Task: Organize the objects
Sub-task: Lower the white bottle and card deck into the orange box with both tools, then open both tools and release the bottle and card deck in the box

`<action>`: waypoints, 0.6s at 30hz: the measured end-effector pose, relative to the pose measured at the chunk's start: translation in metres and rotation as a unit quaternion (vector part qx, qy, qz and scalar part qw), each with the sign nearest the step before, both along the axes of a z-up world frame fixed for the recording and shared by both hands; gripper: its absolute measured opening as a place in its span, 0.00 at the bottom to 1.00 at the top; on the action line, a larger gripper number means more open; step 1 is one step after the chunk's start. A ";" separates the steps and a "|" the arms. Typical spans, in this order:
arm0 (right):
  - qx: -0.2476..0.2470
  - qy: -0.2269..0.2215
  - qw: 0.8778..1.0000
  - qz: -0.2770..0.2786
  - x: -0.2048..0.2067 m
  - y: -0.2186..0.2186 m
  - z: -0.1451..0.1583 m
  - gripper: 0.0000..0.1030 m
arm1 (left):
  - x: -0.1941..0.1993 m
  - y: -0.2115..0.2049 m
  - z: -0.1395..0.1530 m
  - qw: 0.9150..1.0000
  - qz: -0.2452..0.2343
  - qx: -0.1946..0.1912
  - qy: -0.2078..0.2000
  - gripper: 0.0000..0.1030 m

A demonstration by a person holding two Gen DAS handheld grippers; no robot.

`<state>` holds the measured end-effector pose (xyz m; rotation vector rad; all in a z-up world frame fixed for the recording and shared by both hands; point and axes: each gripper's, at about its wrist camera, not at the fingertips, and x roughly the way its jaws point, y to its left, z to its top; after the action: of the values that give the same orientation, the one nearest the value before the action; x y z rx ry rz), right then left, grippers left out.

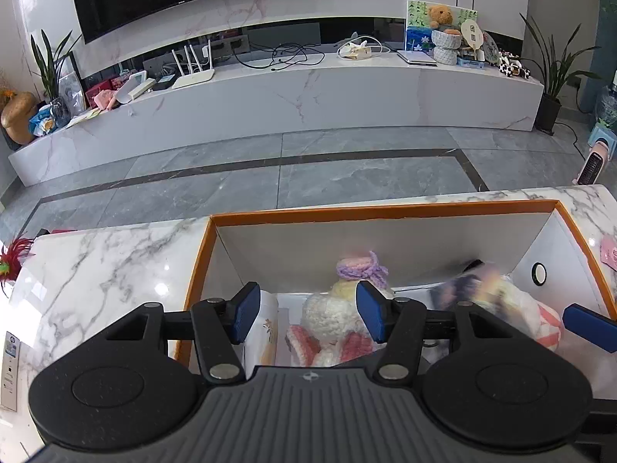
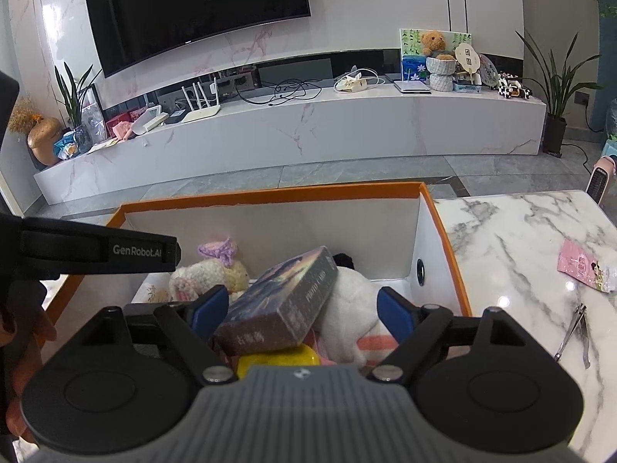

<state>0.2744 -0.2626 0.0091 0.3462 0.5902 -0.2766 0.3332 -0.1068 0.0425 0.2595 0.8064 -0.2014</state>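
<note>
Claws both hang spread above the orange-rimmed box [image 2: 439, 208] on the marble bench [image 2: 520, 239], gripping nothing. Right claw [image 2: 304, 310] straddles a dark book [image 2: 277, 305] lying on a white plush toy [image 2: 351, 308]; left claw [image 1: 306, 312] hovers over a crocheted doll [image 1: 331, 316].

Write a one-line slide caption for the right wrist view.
Open right gripper hovers over a dark box lying atop plush toys inside the orange-rimmed bin.

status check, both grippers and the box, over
Left gripper open over orange box. Right gripper open, dark book between its fingers, resting on plush toys. Nail clippers still out on table.
</note>
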 end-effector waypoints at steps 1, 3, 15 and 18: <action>0.001 0.000 1.000 0.001 0.000 0.000 0.000 0.83 | -0.001 0.000 0.001 1.000 0.000 0.001 -0.001 0.63; 0.000 -0.002 1.000 0.001 -0.002 0.001 0.002 0.84 | -0.002 -0.001 0.001 1.000 0.000 0.001 -0.002 0.63; -0.002 0.005 1.000 0.009 -0.005 0.008 0.004 0.87 | -0.009 -0.002 0.005 1.000 -0.002 0.012 -0.001 0.63; -0.003 0.009 1.000 0.008 -0.005 0.009 0.005 0.88 | -0.013 -0.003 0.006 1.000 -0.004 0.017 -0.002 0.63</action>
<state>0.2690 -0.2536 0.0141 0.3330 0.6100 -0.2657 0.3205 -0.1101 0.0487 0.2943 0.8060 -0.1944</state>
